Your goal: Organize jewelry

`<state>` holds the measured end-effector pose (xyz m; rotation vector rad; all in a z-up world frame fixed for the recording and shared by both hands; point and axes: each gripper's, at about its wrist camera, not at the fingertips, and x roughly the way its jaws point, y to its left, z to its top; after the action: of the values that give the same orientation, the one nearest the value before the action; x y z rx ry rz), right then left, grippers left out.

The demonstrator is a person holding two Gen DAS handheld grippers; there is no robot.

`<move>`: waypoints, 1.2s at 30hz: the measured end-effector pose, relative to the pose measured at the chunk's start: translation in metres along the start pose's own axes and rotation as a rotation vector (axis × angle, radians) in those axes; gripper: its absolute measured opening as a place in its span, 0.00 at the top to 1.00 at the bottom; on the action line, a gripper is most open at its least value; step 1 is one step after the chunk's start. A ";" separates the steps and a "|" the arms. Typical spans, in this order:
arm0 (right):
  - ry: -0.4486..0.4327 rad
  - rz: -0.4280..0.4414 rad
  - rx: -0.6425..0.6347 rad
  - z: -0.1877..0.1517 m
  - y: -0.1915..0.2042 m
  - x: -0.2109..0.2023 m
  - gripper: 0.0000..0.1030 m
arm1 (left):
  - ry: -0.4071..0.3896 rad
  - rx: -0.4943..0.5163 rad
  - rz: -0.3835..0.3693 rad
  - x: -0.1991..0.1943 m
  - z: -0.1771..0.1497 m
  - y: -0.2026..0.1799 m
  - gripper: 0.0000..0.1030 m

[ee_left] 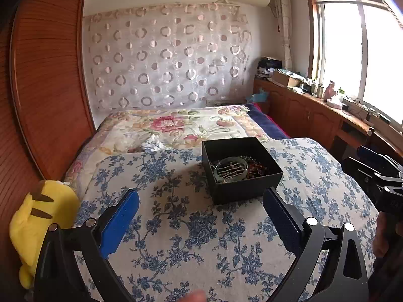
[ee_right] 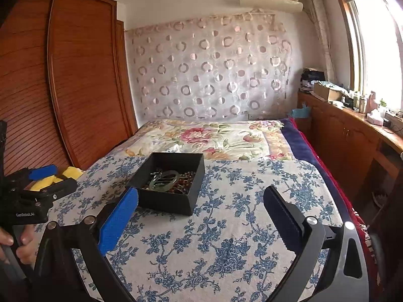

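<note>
A black open box (ee_left: 248, 191) (ee_right: 167, 202) stands on the blue-flowered cloth (ee_left: 191, 229) (ee_right: 226, 239) over the bed. Inside lie a pale green bangle (ee_left: 231, 170) (ee_right: 164, 180), dark bead strings (ee_left: 255, 167) (ee_right: 185, 182) and some metal pieces. My left gripper (ee_left: 201, 201) stands open a little short of the box, blue pads wide apart, nothing between them. My right gripper (ee_right: 201, 198) is open too, its left pad close to the box's near corner, nothing held. Each gripper shows at the edge of the other's view.
A yellow plush toy (ee_left: 37, 224) (ee_right: 54, 178) lies at the cloth's left edge beside a wooden wardrobe (ee_left: 47, 80) (ee_right: 78, 75). A floral quilt (ee_left: 181, 125) (ee_right: 209, 136) covers the far bed. A cluttered wooden cabinet (ee_left: 314, 110) (ee_right: 352, 130) runs under the window on the right.
</note>
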<state>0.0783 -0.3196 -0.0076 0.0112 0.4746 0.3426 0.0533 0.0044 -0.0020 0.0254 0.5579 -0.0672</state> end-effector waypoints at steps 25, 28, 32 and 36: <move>-0.001 -0.007 -0.007 -0.002 0.006 0.002 0.02 | -0.010 -0.001 0.007 -0.007 -0.001 -0.003 0.08; 0.000 -0.005 -0.005 -0.003 0.006 0.003 0.02 | -0.015 -0.002 0.008 -0.009 -0.001 -0.003 0.08; 0.000 -0.003 -0.005 -0.003 0.007 0.003 0.03 | -0.017 -0.003 0.007 -0.010 -0.001 -0.003 0.08; -0.001 -0.002 -0.005 -0.005 0.008 0.002 0.03 | -0.019 -0.005 0.007 -0.012 -0.001 -0.004 0.08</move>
<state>0.0756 -0.3114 -0.0120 0.0066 0.4727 0.3419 0.0425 0.0017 0.0035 0.0220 0.5386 -0.0595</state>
